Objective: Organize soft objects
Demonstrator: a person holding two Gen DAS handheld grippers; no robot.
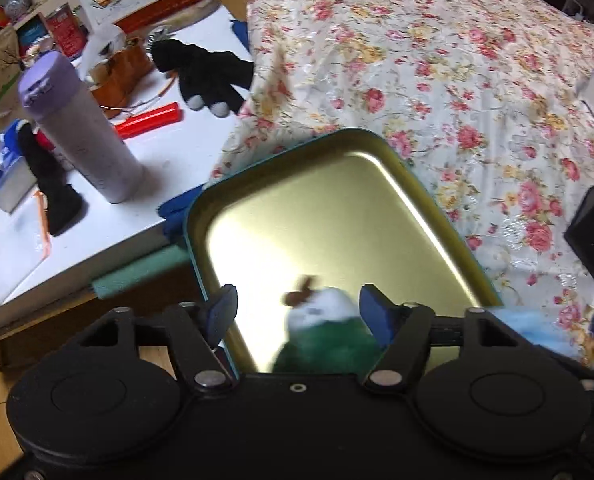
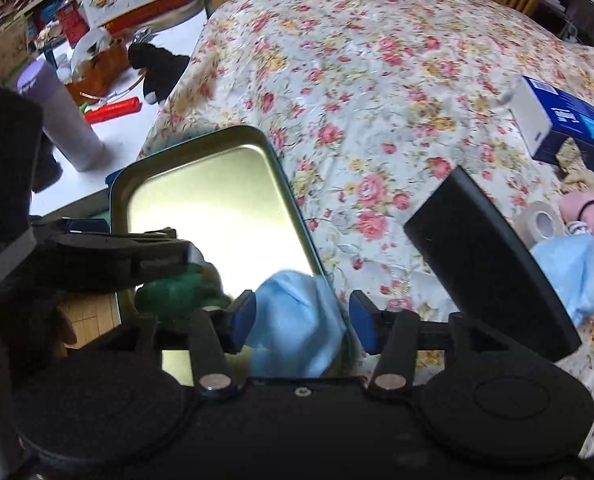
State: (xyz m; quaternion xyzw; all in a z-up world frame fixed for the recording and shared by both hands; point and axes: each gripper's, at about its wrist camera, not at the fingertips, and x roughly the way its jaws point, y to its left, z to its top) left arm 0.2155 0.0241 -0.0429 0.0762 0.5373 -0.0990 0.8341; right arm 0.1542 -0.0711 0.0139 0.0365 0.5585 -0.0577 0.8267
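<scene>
The bed (image 1: 437, 80) w/ the flowery cover fills the 12 to 3 o'clock side. The white desk (image 1: 145, 184) sits at 9 to 11 o'clock. A gold tin tray (image 1: 369, 148) lies at the bed's edge, right in the middle.

The left hand-held gripper (image 1: 297, 312) hangs over the tray's near end. Its jaws are spread, and the green and white fluffy toy (image 1: 329, 332) sits loose between them, leaning on the right-hand pad; prob. just let go.

The right hand-held gripper (image 2: 303, 322) is spread too, w/ the light blue cloth (image 2: 297, 320) between the jaws. It drapes over the tray's rim at 5 o'clock.

To do this well: open wider, lift straight up, don't drag the soft things back out. Nudge the cloth fully inside the rim.
</scene>
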